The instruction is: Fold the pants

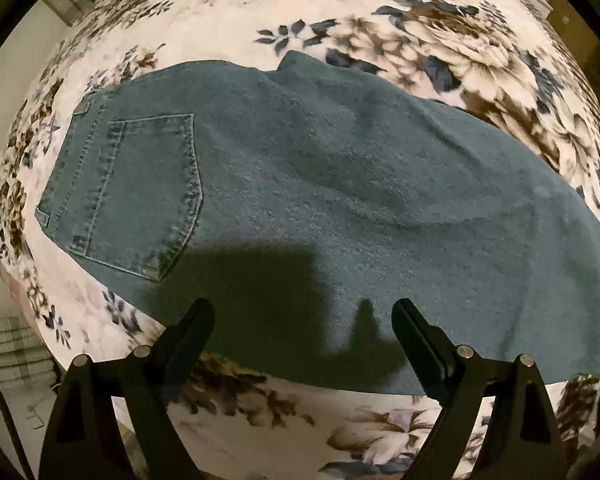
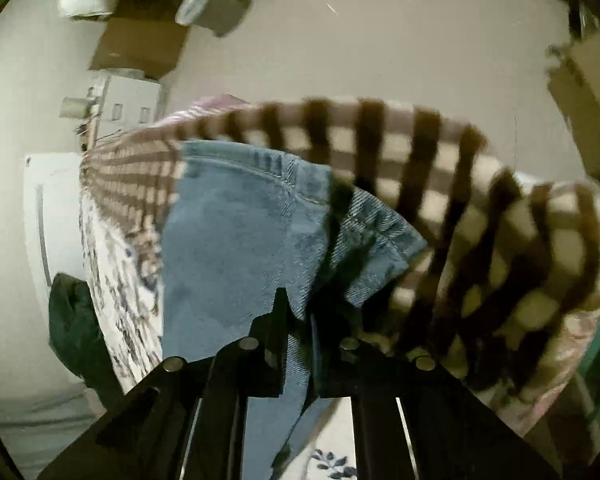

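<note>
My left gripper [image 1: 303, 312] hangs open above jeans [image 1: 300, 184] on a floral blanket [image 1: 440, 40]; my right gripper [image 2: 300, 308] pinches their denim edge.

Blue denim pants [image 1: 320, 184] on white, brown-and-blue floral bedspread [image 1: 440, 40]; brown-checked blanket [image 2: 480, 208].

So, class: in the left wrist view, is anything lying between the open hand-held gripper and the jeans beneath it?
Nothing visible. The left hand-held gripper hangs open above the jeans, which lie on the floral blanket; only its shadow falls on the bare denim.
</note>
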`<state>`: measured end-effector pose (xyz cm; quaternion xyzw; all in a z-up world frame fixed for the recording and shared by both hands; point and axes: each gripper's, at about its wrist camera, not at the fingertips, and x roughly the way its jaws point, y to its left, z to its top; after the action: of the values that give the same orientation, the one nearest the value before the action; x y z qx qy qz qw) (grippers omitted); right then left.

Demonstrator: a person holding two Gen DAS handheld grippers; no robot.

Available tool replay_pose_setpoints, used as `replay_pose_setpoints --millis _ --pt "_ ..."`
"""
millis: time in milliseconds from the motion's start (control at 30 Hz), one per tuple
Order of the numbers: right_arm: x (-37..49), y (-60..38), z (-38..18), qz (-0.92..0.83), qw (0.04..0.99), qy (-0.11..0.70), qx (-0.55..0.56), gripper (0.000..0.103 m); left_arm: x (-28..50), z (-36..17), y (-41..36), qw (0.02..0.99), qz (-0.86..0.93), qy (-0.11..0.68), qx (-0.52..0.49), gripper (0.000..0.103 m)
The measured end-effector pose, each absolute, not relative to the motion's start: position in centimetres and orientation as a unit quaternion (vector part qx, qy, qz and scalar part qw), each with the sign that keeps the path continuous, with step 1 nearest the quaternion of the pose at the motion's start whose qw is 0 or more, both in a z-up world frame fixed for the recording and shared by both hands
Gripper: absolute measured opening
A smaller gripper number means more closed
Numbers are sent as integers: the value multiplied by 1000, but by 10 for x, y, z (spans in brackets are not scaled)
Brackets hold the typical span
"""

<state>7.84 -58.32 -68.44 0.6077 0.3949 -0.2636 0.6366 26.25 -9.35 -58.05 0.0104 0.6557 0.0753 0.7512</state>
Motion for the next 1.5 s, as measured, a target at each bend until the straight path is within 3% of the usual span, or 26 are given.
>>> replay_pose_setpoints --millis 200,233,267,367,433,500,567,733,767,800,833,967,1067,1233,1267,1300,1367,1500 --pt "64 -572 -656 -282 657 420 559 10 264 -579 -88 752 79 655 8 91" --pt "63 -574 -667 -280 643 438 562 14 265 -579 -86 751 79 655 6 91" --pt "61 -578 -685 -277 611 467 576 25 266 -579 -86 751 79 656 3 91" --pt "46 -592 -695 -281 580 460 611 27 268 -578 -87 752 74 655 2 91" --pt "43 -604 -678 -297 599 461 583 38 269 -578 -89 753 68 655 3 91" --pt "42 -621 -661 -305 633 442 557 61 270 -579 -93 753 63 655 6 91" --pt "52 -638 -660 -292 648 451 539 77 270 -581 -97 752 59 656 4 91" --pt "115 -655 -706 -200 633 556 500 74 268 -583 -117 751 41 659 0 91" --pt "129 -648 -713 -162 628 575 499 57 268 -583 -122 753 35 658 0 91" --pt "139 -642 -710 -154 636 590 473 27 267 -581 -127 754 29 656 2 91" --pt "160 -630 -703 -152 651 605 433 15 267 -579 -133 756 23 654 6 91" --pt "172 -632 -629 -144 734 539 387 9 267 -572 -149 765 2 643 18 91" --pt "171 -667 -620 -183 738 496 419 9 265 -570 -155 770 -4 638 25 91" --pt "158 -689 -653 -221 668 549 451 12 264 -573 -155 763 -6 646 12 91" --pt "146 -684 -649 -221 666 544 460 23 264 -572 -156 764 -8 645 14 91" --pt "137 -680 -648 -218 662 537 476 42 263 -572 -157 765 -12 643 17 91" --pt "113 -660 -654 -207 647 520 517 65 261 -571 -161 767 -18 641 25 91" --pt "92 -633 -699 -201 594 491 605 65 259 -577 -164 761 -22 648 32 91"
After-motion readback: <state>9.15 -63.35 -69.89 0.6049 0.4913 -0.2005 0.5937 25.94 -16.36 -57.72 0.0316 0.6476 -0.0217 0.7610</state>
